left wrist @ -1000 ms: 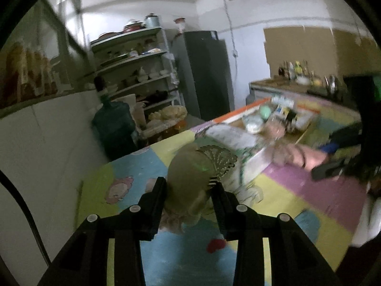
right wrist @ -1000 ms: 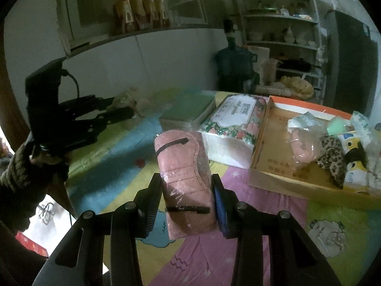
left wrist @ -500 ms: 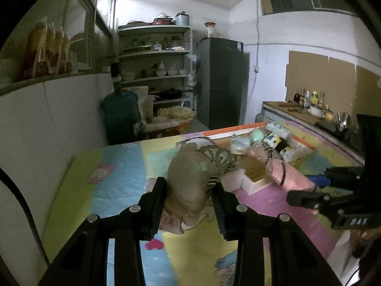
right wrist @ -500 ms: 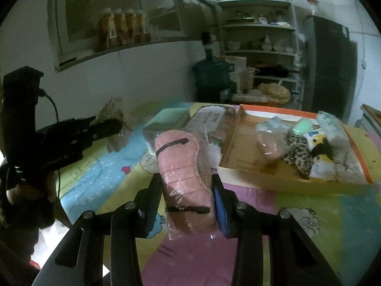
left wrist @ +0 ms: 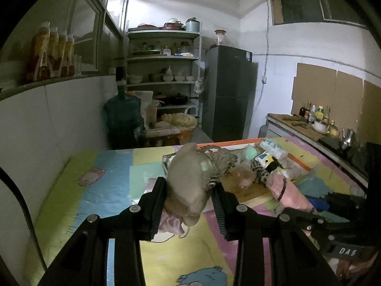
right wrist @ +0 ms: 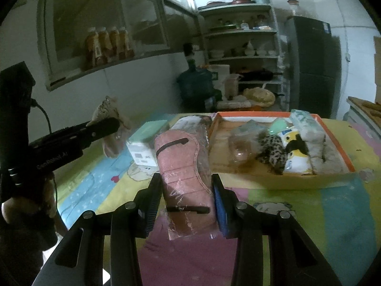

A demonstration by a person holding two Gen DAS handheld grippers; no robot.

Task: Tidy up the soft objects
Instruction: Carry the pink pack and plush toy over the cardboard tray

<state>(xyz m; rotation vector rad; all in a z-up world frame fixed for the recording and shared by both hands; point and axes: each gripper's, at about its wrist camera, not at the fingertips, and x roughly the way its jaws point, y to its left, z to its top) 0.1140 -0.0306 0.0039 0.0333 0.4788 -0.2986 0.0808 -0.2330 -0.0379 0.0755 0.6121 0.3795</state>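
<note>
My right tongs [right wrist: 184,200] are closed on a pink pouch [right wrist: 184,178] wrapped in clear film, which fills the lower centre of the right view. Its long axis runs straight forward between the fingers, front end raised. My left tongs [left wrist: 188,200] are closed on a beige soft toy [left wrist: 188,178] with a lace frill, at the centre of the left view, also lying along the fingers.

The orange-rimmed cardboard tray [right wrist: 333,178] sits ahead and to the right of the pouch, at centre right of the right view, already holding a leopard-print piece [right wrist: 271,150] and a few packets. I judge the right tongs the nearer to it; the pouch's front end points left of the tray's near wall, so the next move calls for a swing to the right.

The right view shows the whole tray floor and its free space at the near left. The left view hides most of the tray behind the toy, but shows the pouch [left wrist: 288,190] from the side, held clear above the play mat [left wrist: 95,190].
</note>
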